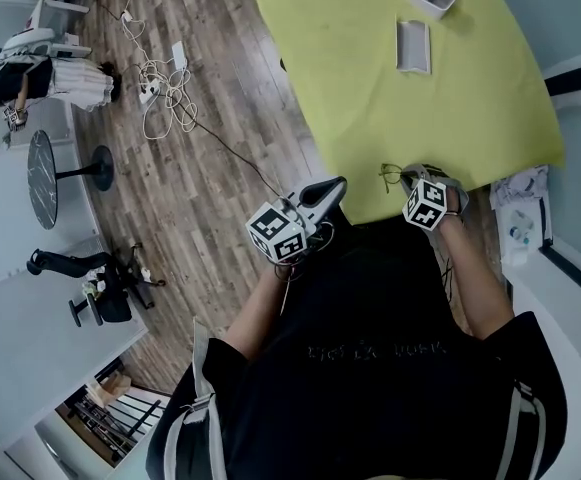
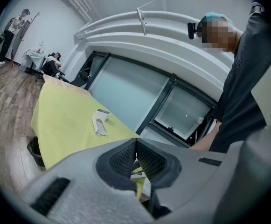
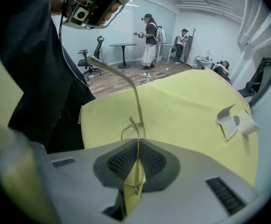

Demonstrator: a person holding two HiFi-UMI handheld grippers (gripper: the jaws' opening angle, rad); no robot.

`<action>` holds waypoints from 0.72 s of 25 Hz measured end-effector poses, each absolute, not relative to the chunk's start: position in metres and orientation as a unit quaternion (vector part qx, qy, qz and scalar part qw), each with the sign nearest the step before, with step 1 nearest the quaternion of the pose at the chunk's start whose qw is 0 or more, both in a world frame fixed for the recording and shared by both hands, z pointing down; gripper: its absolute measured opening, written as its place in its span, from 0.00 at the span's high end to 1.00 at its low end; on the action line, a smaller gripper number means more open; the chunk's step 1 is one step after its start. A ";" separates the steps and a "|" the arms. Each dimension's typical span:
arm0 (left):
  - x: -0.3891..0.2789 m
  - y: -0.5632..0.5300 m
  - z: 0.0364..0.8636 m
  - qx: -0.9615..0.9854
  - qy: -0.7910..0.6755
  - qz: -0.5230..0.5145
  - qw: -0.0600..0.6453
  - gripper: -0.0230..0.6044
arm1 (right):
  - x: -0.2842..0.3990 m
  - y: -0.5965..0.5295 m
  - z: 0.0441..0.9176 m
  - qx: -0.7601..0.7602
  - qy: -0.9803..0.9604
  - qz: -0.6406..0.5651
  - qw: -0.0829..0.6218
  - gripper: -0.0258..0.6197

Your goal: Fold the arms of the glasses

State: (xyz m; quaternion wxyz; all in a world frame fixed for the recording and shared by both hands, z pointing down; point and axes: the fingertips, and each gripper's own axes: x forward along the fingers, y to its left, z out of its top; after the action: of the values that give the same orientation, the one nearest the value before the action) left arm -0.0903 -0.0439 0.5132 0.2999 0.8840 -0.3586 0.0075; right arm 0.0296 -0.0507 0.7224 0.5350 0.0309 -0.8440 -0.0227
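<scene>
Currently the glasses [image 3: 138, 108] are at the near edge of the yellow table [image 1: 370, 78]. The right gripper [image 3: 137, 146] pinches their frame, and one arm sticks out unfolded. The left gripper [image 2: 135, 147] is closed on nothing, nearby off the table. It should probably press that arm inward gently while the right holds steady.

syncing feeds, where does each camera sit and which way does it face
Head view: on the head, steeply down at the yellow table; shirt, forearms, left gripper, right gripper show.
Left gripper view: on the left gripper, along its shut jaws across the table; shirt at right.
Right gripper view: along jaws shut on the glasses; shirt at left.
All share the table and grey case.
</scene>
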 end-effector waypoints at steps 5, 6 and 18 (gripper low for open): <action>-0.092 -0.044 0.512 0.883 -0.360 0.006 0.302 0.93 | 0.025 -0.052 0.728 0.018 -0.842 -0.021 0.538 0.91; -0.092 -0.044 0.512 0.883 -0.360 0.006 0.302 0.93 | 0.025 -0.052 0.728 0.016 -0.842 -0.021 0.539 0.91; -0.089 -0.043 0.515 0.881 -0.363 0.004 0.303 0.93 | 0.020 -0.051 0.715 0.049 -0.861 0.026 0.505 0.91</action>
State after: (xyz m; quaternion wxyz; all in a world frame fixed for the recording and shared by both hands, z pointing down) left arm -0.0885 -0.0430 0.5150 0.3028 0.8813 -0.3628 0.0043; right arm 0.0204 -0.0509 0.7155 0.5047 0.0492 -0.8615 0.0261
